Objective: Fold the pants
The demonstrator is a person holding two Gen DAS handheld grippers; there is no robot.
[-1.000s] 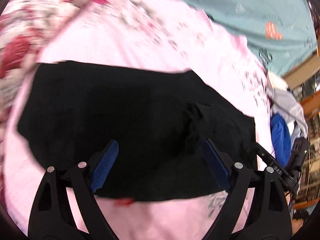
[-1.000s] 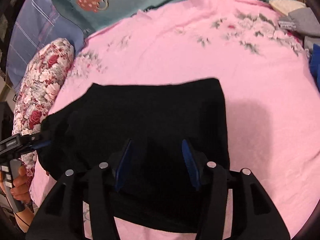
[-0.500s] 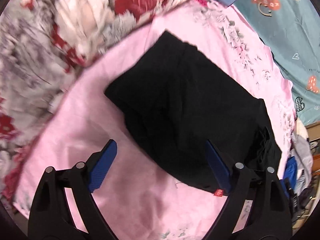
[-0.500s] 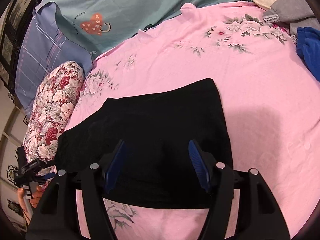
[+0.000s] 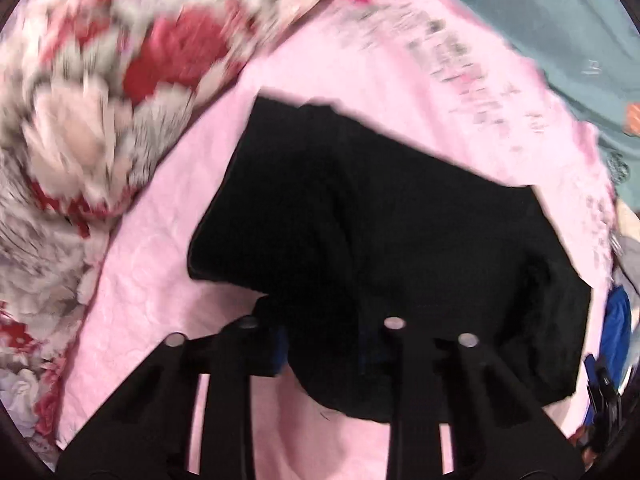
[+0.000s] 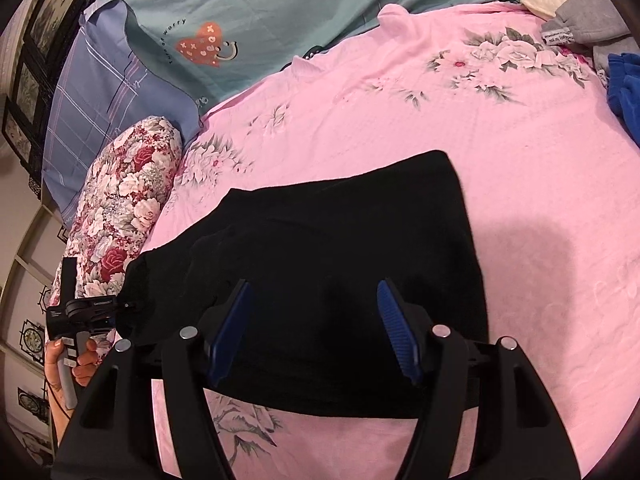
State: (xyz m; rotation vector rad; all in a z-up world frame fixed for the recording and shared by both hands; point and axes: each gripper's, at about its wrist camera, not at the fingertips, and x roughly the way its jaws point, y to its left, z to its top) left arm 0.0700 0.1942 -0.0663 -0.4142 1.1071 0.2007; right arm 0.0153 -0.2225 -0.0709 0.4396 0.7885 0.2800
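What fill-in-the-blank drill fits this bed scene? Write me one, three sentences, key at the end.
1. The folded pants are ____ in colour.
2. They lie on a ____ sheet printed with flowers.
3. The right gripper hangs over the pants with its jaws ____, while the left gripper, whose jaws have just been closing, sits at the pants' edge.

Missing words: black; pink; open

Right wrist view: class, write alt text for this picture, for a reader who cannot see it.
Folded black pants lie flat on a pink floral bedsheet, with the right gripper poised open over their near edge. At far left, a hand holds the left gripper at the pants' left corner. A floral bolster and teal bedding lie behind.
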